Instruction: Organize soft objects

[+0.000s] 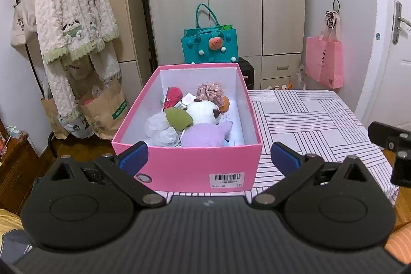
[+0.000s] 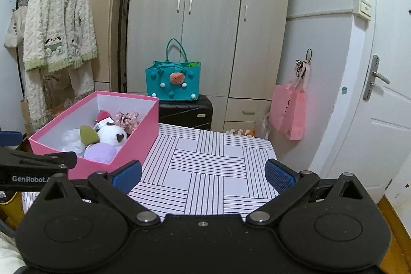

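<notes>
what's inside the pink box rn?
In the pink box: purple plush, white panda-like plush, green teardrop sponge, white mesh puffs, red plush, floral scrunchie, something orange. Anything beneath the pile is hidden.

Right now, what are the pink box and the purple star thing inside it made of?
The pink box looks like stiff cardboard: flat smooth matte walls, sharp folded edges, white inside, and a barcode sticker on the front. The purple star looks like soft plush fabric with stuffing: fuzzy surface, rounded puffy points. What fills it cannot be seen.
</notes>
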Action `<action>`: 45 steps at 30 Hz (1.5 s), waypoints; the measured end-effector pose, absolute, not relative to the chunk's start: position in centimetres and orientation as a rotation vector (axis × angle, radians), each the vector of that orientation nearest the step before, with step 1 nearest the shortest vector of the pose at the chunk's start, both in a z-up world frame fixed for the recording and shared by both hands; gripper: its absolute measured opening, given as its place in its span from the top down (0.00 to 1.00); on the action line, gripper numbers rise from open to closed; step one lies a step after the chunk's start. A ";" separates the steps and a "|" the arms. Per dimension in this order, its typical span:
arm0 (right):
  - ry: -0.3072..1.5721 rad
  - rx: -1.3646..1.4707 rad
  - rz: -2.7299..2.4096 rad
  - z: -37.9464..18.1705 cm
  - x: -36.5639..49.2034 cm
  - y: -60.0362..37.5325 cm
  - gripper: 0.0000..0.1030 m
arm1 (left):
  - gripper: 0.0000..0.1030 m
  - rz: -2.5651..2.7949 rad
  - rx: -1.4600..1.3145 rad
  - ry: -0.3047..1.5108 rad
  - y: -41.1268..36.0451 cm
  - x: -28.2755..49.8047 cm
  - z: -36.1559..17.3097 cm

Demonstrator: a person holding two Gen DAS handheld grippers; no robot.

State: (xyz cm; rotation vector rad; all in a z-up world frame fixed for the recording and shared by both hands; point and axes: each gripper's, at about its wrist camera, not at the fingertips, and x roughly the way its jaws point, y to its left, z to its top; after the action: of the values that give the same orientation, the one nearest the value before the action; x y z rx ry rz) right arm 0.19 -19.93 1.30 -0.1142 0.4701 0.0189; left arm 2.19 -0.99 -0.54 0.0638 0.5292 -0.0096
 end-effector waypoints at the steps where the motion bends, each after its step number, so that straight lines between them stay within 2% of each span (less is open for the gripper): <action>1: 0.470 -0.113 0.017 1.2 0.1 -20.0 0.00 | 0.00 -0.011 0.064 0.526 -1.0 2.1 -0.6; 10: 0.437 -0.172 -0.016 0.3 0.0 -19.2 0.00 | 0.00 -0.003 0.064 0.481 -1.0 1.8 -0.9; 26: 0.435 -0.102 -0.049 -1.6 -0.2 -19.9 0.00 | 0.00 -0.036 0.112 0.461 -0.9 1.4 -1.4; 45: 0.431 -0.061 -0.035 -0.5 -0.7 -19.2 0.00 | 0.00 -0.029 0.068 0.428 -0.2 0.9 -1.7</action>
State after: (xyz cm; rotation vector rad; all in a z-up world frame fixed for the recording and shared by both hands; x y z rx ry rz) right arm -0.68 -19.22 -0.48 -0.0612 0.4313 -0.0348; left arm 0.92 -0.17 -1.70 0.0678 0.4278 -0.0293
